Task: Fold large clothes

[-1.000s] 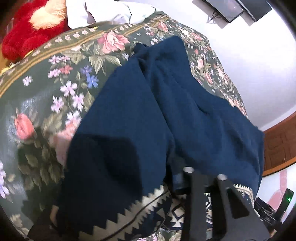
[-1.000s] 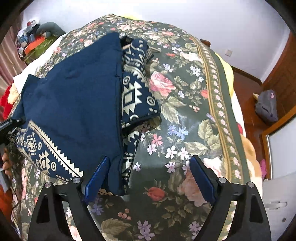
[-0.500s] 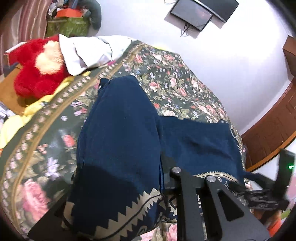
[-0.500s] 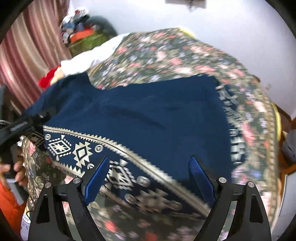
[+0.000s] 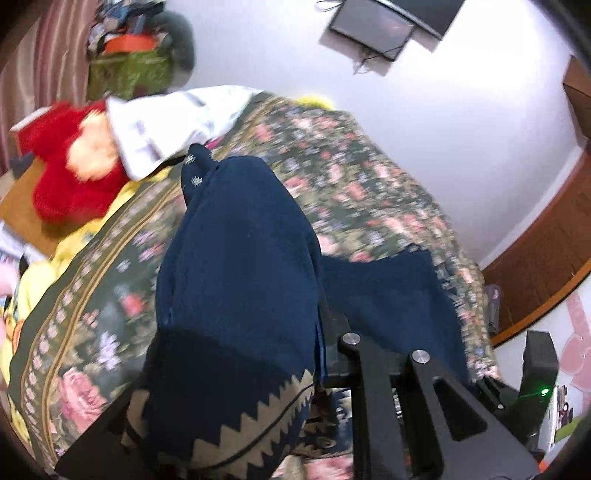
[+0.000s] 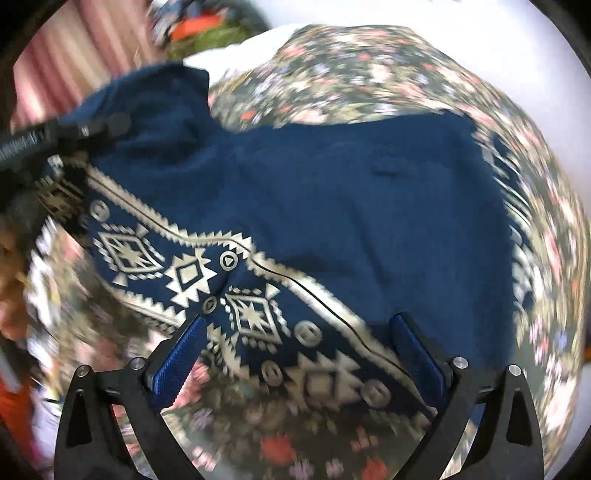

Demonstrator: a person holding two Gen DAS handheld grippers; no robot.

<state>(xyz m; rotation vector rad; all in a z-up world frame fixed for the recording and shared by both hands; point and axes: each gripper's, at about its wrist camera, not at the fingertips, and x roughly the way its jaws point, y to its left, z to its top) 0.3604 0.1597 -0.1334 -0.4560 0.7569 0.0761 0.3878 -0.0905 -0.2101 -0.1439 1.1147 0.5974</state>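
While the navy garment (image 6: 332, 206) lies spread over the floral bedspread (image 6: 369, 70), the right gripper (image 6: 299, 354) hovers above its patterned hem with both blue pads (image 6: 181, 354) set wide apart — nothing between them. Cream geometric border (image 6: 192, 273) runs diagonally across the lower left of the right wrist view; plain blue cloth fills the middle. Left gripper (image 5: 325, 339) is clamped on a bunched fold of the same garment (image 5: 236, 280), cloth draped over and hiding most of the near finger, zigzag hem (image 5: 251, 421) hanging toward the camera. In the right wrist view the left gripper (image 6: 74, 129) shows at upper left, gripping the garment's raised edge. Rest of the garment (image 5: 388, 291) sits flatter on the bedspread (image 5: 351, 177) beyond. Red plush toy (image 5: 70, 173) and a white cloth (image 5: 173, 118) lie at the far left edge of the bed — a dark wall screen (image 5: 384, 22) hangs above. Heavy motion blur in both views.
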